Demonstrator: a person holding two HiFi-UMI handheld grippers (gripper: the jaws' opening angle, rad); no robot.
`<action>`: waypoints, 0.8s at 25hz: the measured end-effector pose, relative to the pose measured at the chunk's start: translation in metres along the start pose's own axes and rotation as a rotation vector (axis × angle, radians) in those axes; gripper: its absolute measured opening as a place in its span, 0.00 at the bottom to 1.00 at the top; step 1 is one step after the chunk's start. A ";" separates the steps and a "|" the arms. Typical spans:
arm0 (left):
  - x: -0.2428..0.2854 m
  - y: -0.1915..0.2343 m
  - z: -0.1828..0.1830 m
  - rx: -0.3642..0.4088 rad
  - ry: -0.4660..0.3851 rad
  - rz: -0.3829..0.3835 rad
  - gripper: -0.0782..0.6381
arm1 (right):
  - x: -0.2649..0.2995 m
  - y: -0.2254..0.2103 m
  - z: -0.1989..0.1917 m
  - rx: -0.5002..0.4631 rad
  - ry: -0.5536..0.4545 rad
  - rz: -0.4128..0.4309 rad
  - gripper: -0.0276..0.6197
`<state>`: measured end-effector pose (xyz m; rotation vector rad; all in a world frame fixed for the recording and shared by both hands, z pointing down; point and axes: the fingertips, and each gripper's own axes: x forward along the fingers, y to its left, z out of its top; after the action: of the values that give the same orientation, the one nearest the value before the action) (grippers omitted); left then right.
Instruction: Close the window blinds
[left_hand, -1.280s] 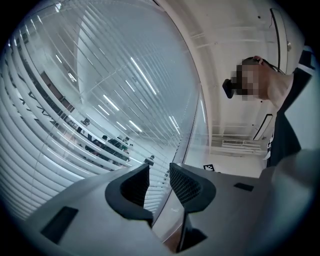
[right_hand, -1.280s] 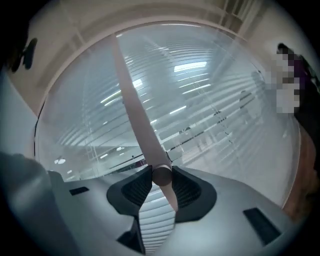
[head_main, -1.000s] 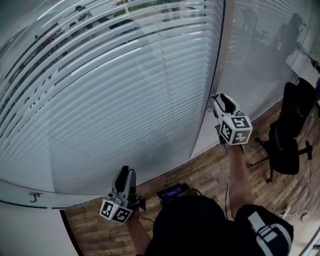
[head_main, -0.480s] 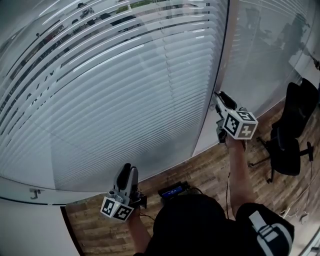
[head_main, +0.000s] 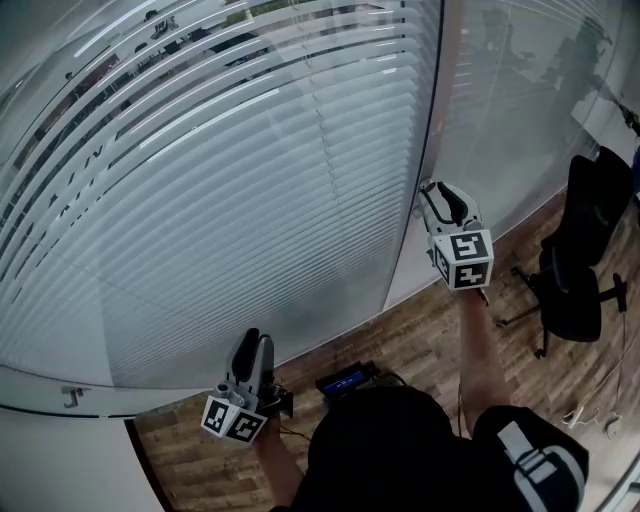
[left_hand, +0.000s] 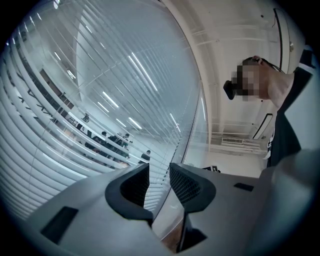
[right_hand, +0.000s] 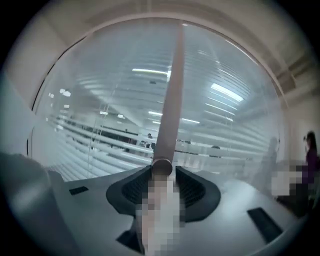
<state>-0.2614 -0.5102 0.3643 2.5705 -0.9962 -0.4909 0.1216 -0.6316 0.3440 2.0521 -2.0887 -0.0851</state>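
I read this as the slat-turning step: my right gripper (head_main: 430, 192) is up at the right edge of the white horizontal-slat window blinds (head_main: 250, 200), which cover the big pane straight ahead of me. Looking along its jaws, the lower end of the slim beige tilt rod (right_hand: 170, 100) sits between the two black ribbed pads, which look to touch it on both sides. The jaws are opening a little at this instant, so I judge the hold light rather than firm. My left gripper (head_main: 252, 342) hangs low and well apart from the rod, its jaws standing apart with nothing between them, only slats and glass beyond. The lower slats look turned nearly flat, but the upper rows show dark gaps with the outdoors visible through them, so I reckon the job is partly done. Next I would need to firm up on the rod and roll my wrist further the same way, or re-grip and twist again, until those gaps vanish. Against the frame a second ago, the marker cube on the right gripper faces differently, which suggests a roll of the wrist; the left gripper has barely shifted.
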 end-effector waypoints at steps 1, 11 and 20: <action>0.000 0.000 -0.001 0.000 0.001 0.000 0.28 | 0.000 0.001 0.001 -0.105 0.014 -0.028 0.25; 0.001 -0.004 -0.004 0.003 0.006 0.000 0.28 | 0.004 -0.002 -0.001 0.152 0.046 0.034 0.24; 0.002 -0.006 0.000 0.007 0.010 0.001 0.28 | 0.004 -0.005 -0.001 0.660 -0.040 0.222 0.24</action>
<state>-0.2568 -0.5074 0.3620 2.5761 -0.9980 -0.4740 0.1263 -0.6354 0.3450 2.1078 -2.5972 0.6897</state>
